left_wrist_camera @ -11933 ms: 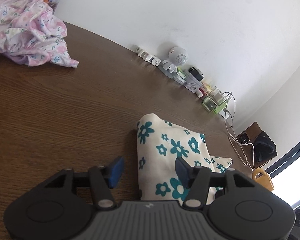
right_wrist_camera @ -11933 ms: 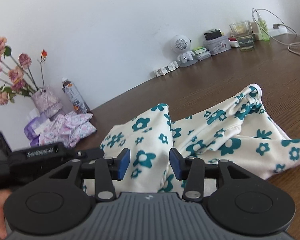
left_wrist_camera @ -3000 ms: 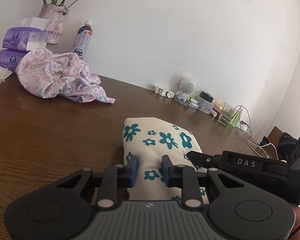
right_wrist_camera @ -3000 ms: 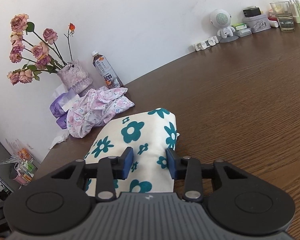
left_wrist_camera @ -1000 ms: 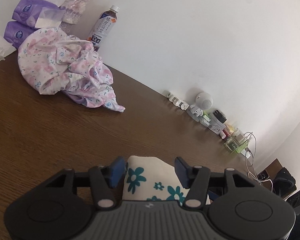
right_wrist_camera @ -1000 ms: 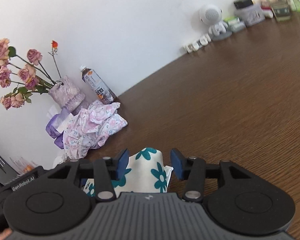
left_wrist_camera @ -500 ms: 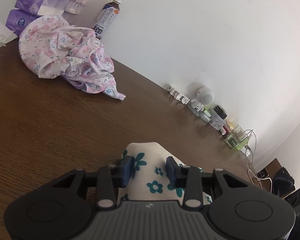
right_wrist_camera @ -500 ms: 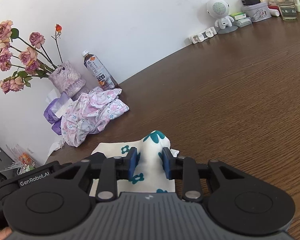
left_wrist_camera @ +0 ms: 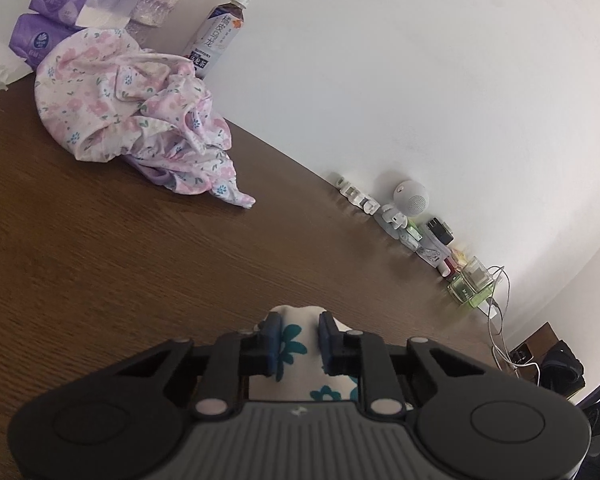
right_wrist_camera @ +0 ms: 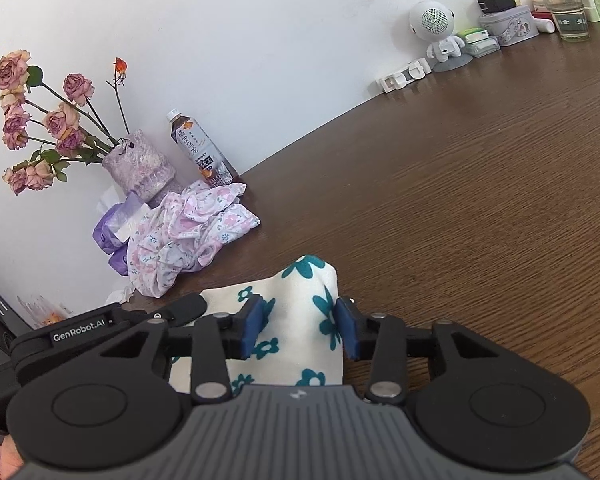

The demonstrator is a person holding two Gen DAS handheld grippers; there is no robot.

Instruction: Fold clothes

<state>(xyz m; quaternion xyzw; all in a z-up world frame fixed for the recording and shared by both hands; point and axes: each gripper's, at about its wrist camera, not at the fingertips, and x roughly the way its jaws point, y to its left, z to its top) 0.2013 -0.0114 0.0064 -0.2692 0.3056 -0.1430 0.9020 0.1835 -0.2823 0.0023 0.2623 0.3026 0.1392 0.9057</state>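
A cream garment with teal flowers (left_wrist_camera: 296, 336) lies folded on the brown wooden table (left_wrist_camera: 100, 260). My left gripper (left_wrist_camera: 299, 334) is shut on a raised fold of it. In the right wrist view the same garment (right_wrist_camera: 296, 304) runs between the fingers of my right gripper (right_wrist_camera: 301, 330), which stand apart and open around its bunched corner. The left gripper's housing (right_wrist_camera: 80, 326) shows at the left of that view, its finger lying on the cloth. A crumpled pink floral garment (left_wrist_camera: 140, 100) (right_wrist_camera: 188, 228) sits further back near the wall.
By the wall stand a tea bottle (right_wrist_camera: 202, 150), a vase of dried roses (right_wrist_camera: 140, 168) and purple tissue packs (left_wrist_camera: 60, 36). To the right are a white robot speaker (right_wrist_camera: 436, 28), small boxes, a glass (right_wrist_camera: 564, 4) and cables (left_wrist_camera: 500, 312).
The left fingers have closed tighter on the teal-flowered garment. The right fingers, pinched on the cloth half a second ago, have spread apart.
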